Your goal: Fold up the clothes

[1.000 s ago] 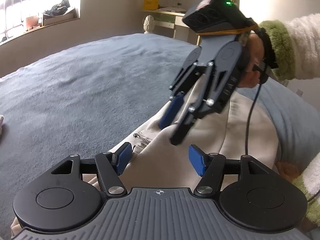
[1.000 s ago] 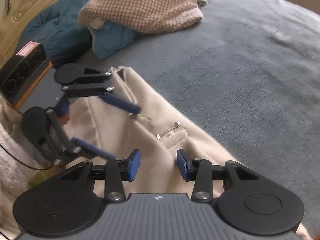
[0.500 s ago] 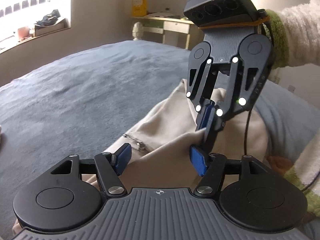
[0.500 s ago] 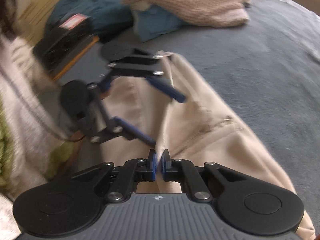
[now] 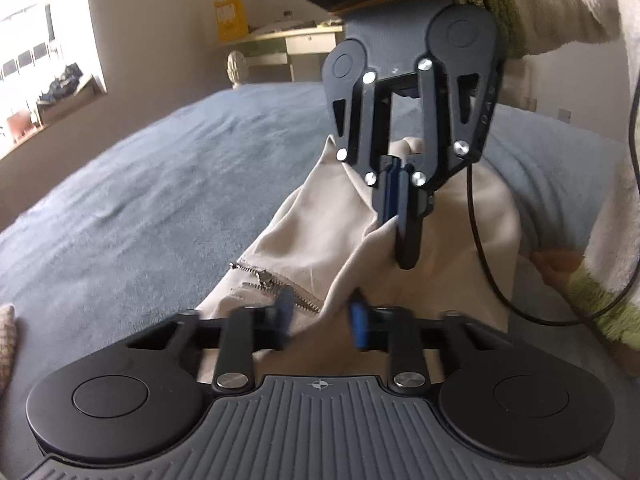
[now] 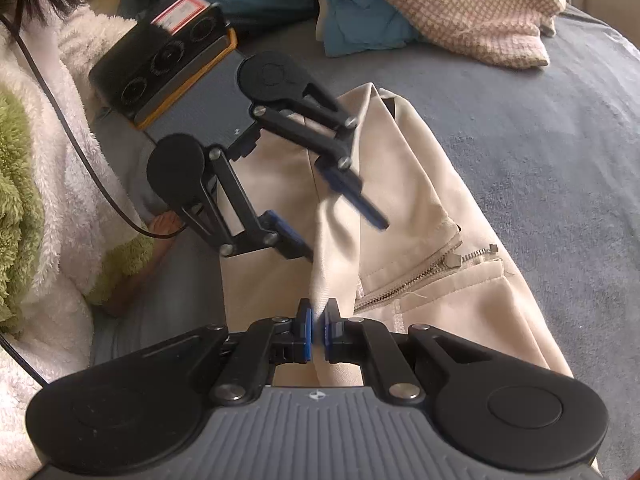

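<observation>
The beige zip-up garment (image 6: 404, 200) lies on the blue bed blanket (image 6: 560, 140), its long axis running from the camera away toward the pile of other clothes (image 6: 420, 4) at the far side of the bed; its metal zipper (image 6: 432, 272) crosses it slantwise. It looks light, soft and limp, so it should drape and slide rather than hold a crease; hems and seam edges seem the surest holds. The right gripper (image 6: 316, 330) has its jaws closed on a raised ridge of the fabric beside the zipper. The left gripper (image 5: 320, 316) straddles that ridge just past the zipper, its jaws part-open and motion-blurred.
</observation>
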`<state>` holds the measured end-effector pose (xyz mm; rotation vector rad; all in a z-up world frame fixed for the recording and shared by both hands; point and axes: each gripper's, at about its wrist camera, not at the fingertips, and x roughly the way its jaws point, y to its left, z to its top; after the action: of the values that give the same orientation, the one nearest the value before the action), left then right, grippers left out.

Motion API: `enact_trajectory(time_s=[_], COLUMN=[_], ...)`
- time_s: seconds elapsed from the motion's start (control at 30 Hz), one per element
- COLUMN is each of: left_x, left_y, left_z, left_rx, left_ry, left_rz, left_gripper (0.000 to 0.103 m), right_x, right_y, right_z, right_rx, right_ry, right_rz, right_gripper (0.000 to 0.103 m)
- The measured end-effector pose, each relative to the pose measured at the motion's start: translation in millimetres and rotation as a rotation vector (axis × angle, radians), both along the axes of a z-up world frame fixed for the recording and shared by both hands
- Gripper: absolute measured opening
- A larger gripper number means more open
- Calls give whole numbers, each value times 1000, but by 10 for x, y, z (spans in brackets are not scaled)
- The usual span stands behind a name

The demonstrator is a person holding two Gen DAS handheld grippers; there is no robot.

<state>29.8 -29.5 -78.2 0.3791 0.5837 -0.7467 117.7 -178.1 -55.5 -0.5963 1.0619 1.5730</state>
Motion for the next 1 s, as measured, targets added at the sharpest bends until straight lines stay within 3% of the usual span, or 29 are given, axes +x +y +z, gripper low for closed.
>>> enact_trajectory(time_s=[0.1,0.2,0.27,0.4,0.5,0.7,0.77,0.83,1.0], left_x=[-95,-190,-242,-260,-259,-231,-227,-206,-186], left_y=[-40,-80,-98,-96,-111,-125,-102,-87,-49], left_z=[30,59,78,105,103,61,46,40,63], left_rx=[-4,-9,-14,-32,-36,-32,-36,-41,-56], left_ry=[-35,-70,-87,-83,-87,-89,-81,-71,-75], left_rz=[-4,-9,-9,6,13,25,35,48,55], left_gripper=[5,4,4,4,4,4,4,4,4], right_x=[65,168,327,662,692,501,424,346,305], right_y=[-7,-26,-70,-70,166,767,807,840,784], right_z=[42,101,159,186,89,-357,-381,-399,-192], right_rx=[5,20,76,201,184,21,14,12,77], right_ry=[8,23,63,152,77,-113,-152,-191,-228], right_rz=[-30,-69,-116,-243,-265,-144,-111,-78,-102], right_gripper=[8,21,27,29,29,29,25,13,9])
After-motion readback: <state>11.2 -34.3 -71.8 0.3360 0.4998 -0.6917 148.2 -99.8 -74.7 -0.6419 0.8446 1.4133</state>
